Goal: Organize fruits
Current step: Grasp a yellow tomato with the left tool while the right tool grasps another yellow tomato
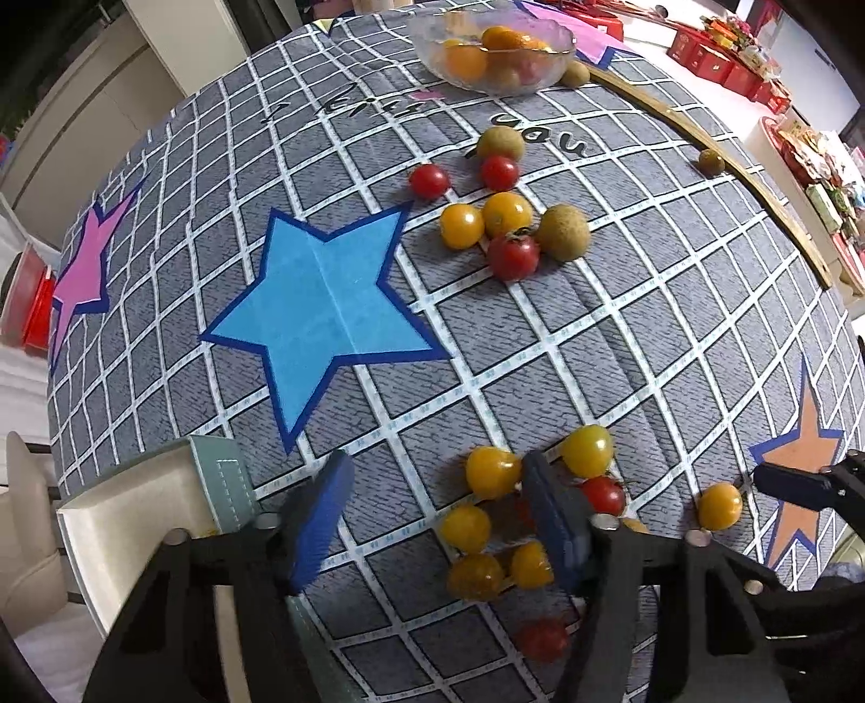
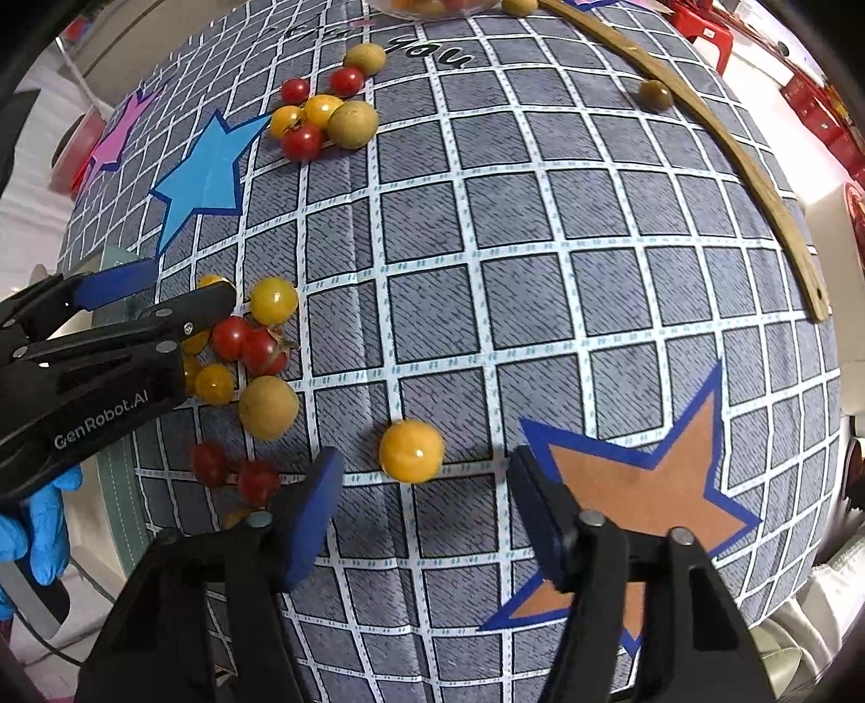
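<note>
A grey checked cloth [image 1: 621, 346] printed with coloured stars covers the desk, and small fruits lie scattered across it. In the left wrist view the left hand-held gripper [image 1: 440, 519] points steeply down with its blue pads spread; bare cloth lies between them, and its right-hand finger [image 1: 551, 514] stands in the middle of a near cluster of yellow cherry tomatoes [image 1: 492, 470] and red cherry tomatoes [image 1: 603, 495], with no pad pressing on any of them. Whether that finger touches a tomato cannot be told. Farther up the cloth sits a second cluster of red and yellow tomatoes with two brownish round fruits [image 1: 562, 232], and beyond it a clear glass bowl [image 1: 562, 40] already holding orange and yellow fruit, near the far edge of the desk. In the right wrist view the right hand-held gripper [image 2: 421, 519] points straight down, its jaws also spread, and a single yellow cherry tomato [image 2: 411, 450] lies just beyond the fingertips, in line with the gap, gripped by neither pad. An orange star [image 2: 649, 486] lies under its right finger. The left tool enters that view from the left edge, held by a hand in a blue glove [image 2: 43, 535]. A curved wooden strip [image 2: 730, 146] runs along the cloth's far right side.
</note>
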The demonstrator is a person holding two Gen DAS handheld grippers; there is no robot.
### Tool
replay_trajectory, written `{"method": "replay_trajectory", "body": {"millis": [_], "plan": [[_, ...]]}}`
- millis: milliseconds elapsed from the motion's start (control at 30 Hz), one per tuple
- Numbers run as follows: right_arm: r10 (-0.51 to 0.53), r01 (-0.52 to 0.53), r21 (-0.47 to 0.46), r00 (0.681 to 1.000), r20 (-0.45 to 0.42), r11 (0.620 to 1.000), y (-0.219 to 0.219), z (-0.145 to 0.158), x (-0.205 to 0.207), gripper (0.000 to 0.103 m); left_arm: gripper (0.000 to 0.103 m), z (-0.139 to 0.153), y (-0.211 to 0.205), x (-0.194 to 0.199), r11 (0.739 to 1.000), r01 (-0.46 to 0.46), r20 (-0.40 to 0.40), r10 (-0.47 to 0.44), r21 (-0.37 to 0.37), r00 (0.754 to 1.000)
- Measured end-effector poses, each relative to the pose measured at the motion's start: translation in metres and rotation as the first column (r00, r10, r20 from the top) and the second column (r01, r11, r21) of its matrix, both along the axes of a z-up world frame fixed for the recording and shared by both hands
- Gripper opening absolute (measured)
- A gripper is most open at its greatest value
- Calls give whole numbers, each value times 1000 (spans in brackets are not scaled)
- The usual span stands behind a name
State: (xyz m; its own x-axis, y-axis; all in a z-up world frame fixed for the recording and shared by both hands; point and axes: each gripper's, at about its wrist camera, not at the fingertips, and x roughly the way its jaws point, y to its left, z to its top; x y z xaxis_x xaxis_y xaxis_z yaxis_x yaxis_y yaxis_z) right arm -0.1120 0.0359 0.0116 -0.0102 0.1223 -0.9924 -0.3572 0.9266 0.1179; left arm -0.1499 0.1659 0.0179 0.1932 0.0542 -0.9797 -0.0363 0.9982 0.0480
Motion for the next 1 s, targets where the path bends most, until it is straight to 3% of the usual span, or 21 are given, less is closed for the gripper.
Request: {"method": "replay_trajectory", "body": {"millis": [100,167,233,300,533,1000], "plan": [[7,-7,-8,1000,1,1000,7,-3,1,60,49,0,-6,2,1000,15,1,-15,-2,1000],[18,-18,-18,1000,6,1000,11,-4,-1,59,35,-1,-11,3,999,26,2,-26,-25,1000],[21,-20,-25,1000,12,999,19,-6,-7,42,22,0,-13,3,998,42,2,-42,-49,999],[19,-19,-25,1000,11,999,27,-8,-10,26,22,1,-24,3,998,47,7,-47,-46,999],[-14,15,57,1000,-12,998,21,2,0,26,22,15,-15,-4,993,-31,17,33,-118,999],[-8,8,108,1000,1,994,39,19,-2,26,22,52,47,-49,983,-113,82,126,-142,989]]}}
